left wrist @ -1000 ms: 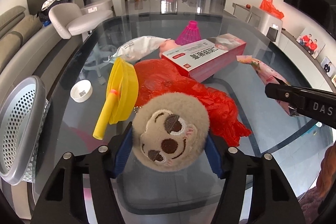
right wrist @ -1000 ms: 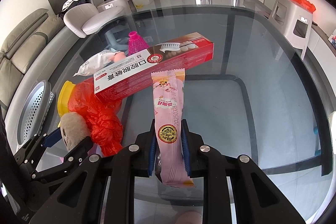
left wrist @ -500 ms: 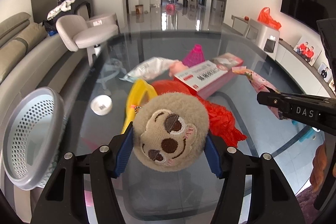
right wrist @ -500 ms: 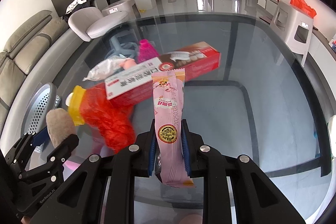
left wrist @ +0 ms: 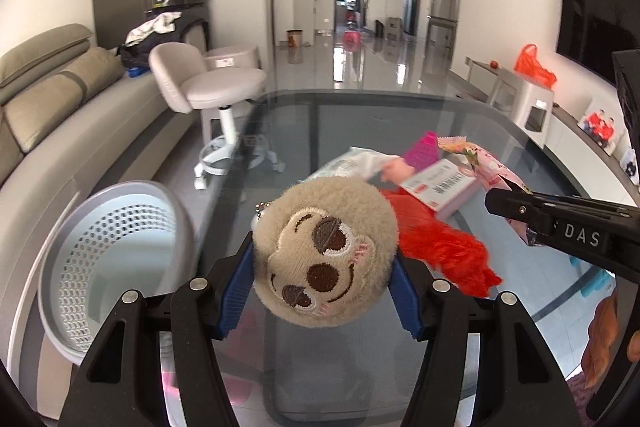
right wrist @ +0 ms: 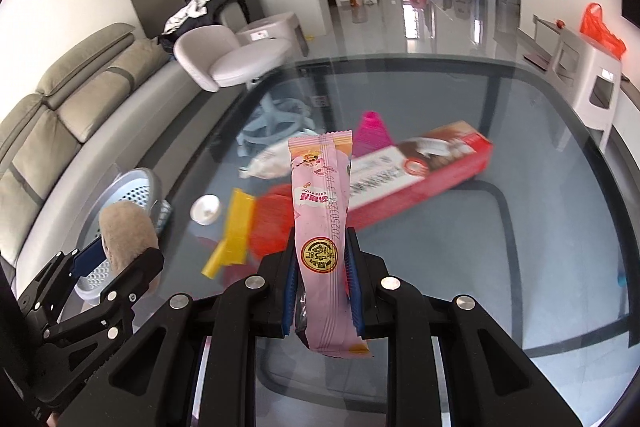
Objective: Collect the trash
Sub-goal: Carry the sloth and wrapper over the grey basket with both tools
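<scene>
Fingers (right wrist: 289,287) pinch the pink wrapper (right wrist: 320,219) between them.

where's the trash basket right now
The grey perforated basket sits off the glass table's left edge, beside the sofa; in the left wrist view it is left of the plush toy.

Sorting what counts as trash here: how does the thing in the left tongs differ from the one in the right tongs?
The plush toy is round, beige and fuzzy; the pink snack wrapper is long, flat and glossy. The left tongs stand wide around the plush toy; the right tongs pinch the wrapper nearly shut. Both are held clear above the glass table.
</scene>
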Available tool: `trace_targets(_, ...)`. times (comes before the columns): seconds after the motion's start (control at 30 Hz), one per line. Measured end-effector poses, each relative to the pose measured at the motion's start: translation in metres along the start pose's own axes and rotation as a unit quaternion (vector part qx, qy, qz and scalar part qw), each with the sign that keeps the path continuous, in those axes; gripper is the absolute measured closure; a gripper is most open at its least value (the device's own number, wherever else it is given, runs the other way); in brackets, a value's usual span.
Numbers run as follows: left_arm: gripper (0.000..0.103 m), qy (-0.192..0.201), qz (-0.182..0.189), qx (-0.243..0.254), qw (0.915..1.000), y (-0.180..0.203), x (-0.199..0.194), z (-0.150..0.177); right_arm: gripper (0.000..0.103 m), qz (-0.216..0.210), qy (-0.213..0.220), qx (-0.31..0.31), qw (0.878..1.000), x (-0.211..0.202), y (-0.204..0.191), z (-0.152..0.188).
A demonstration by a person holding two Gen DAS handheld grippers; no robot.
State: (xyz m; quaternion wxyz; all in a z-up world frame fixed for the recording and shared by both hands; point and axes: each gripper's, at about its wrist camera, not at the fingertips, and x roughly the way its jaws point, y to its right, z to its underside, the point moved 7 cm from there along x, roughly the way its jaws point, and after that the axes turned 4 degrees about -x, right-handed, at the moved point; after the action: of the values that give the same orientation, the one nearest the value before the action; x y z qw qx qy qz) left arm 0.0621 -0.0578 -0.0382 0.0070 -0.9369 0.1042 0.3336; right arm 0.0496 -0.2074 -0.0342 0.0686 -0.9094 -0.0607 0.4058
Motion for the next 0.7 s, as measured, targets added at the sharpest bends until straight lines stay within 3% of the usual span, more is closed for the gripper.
trace_targets(0.37,0.044,0.005,-0.076,-0.037,0.9964,-0.086,-0.021,0.0,0.082,-0.055,-0.002,-0.039,0.998,0.017,-0.079,-0.011)
trace_targets(0.7,0.044,-0.003,-0.152,-0.078,0.9853,-0.164,-0.037,0.011,0.082,-0.121,-0.025,-0.081,0.989,0.042,-0.158,-0.011)
